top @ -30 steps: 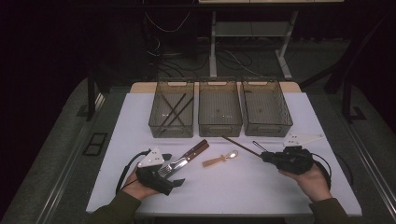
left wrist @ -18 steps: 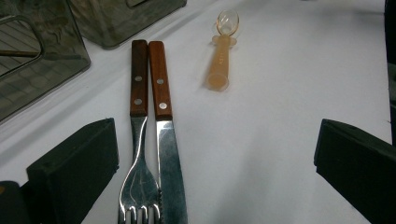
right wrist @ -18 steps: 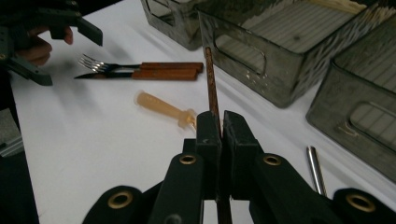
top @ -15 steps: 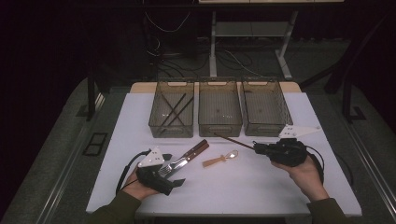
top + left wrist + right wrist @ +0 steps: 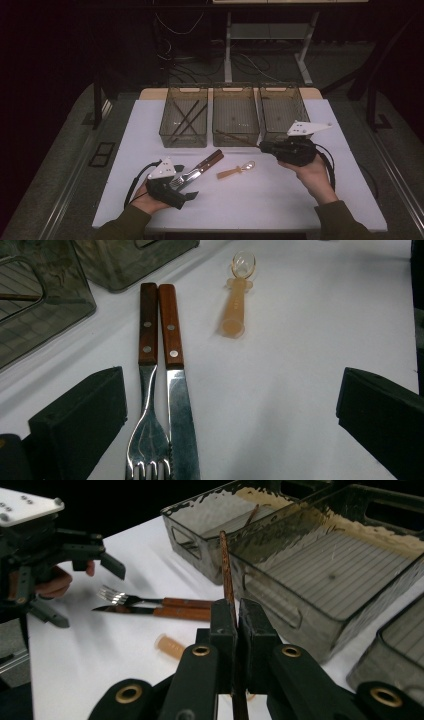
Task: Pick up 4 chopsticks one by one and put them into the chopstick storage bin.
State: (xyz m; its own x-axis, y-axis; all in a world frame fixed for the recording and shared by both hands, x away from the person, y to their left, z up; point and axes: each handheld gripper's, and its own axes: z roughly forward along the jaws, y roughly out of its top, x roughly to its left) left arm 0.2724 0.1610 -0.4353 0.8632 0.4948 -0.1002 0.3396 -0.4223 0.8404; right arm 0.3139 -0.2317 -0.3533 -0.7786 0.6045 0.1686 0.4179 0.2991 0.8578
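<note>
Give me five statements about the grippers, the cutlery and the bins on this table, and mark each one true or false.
1. The right gripper is shut on a brown chopstick. True.
2. The left gripper is clamped on the fork. False: its jaws stand wide apart, with the fork and the knife lying on the table between them, untouched.
3. The fork and knife lie side by side, both with wooden handles. True.
4. The small spoon sits inside the middle bin. False: it lies on the white table, in front of the bins.
5. The left bin holds dark chopsticks. True.
</note>
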